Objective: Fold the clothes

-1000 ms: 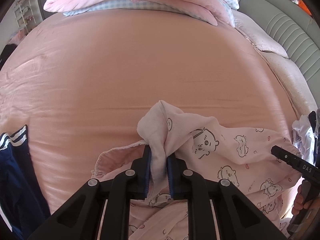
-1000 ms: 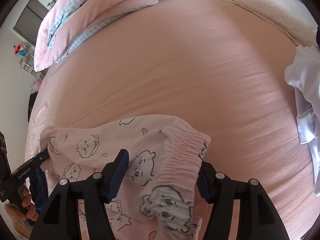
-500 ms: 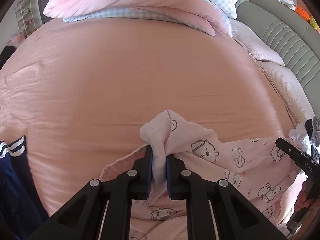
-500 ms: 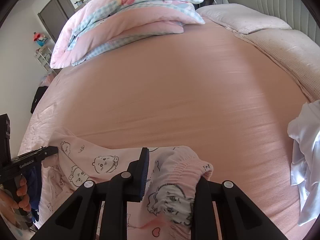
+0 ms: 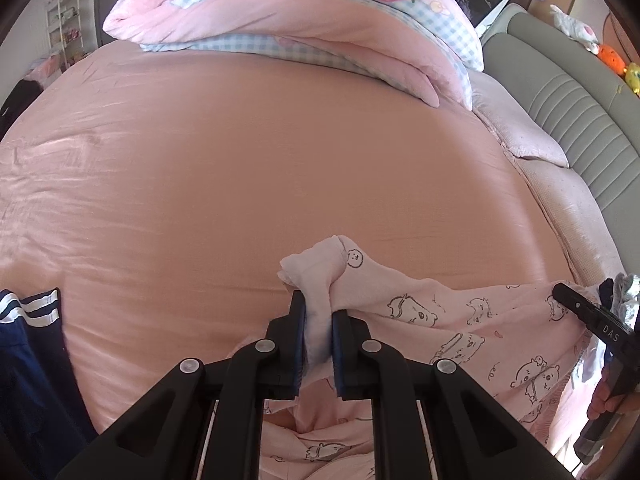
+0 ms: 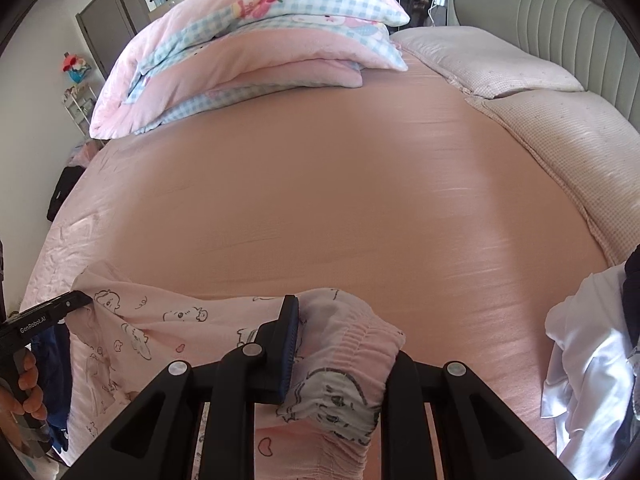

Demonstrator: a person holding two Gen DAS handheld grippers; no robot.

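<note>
Two grippers have hold of one garment. The left gripper has its jaws pressed together on a bunched hem of the pink pyjama bottoms, a small tuft of cloth poking out past the tips. The right gripper is pinching the gathered elastic waistband, which fills the space between its jaws; one jaw is hidden behind the ruched fabric. Between the two grips the bottoms, printed with little cartoon bears, hang in a loose span just above the near edge of the peach bedsheet, the rest trailing down toward the person.

Beyond the garment the sheet is bare up to a folded pink and blue-checked duvet at its far side, with quilted pillows against the padded headboard. Navy striped trousers lie off the sheet's left edge, and a white satiny garment is heaped at its right.

By the look of it this cloth is thin, light and floppy, so it will sag and crease wherever it is unsupported. The waistband and the hem are the firmest places to hold; keeping them pulled apart should let it go down flat on the sheet.
</note>
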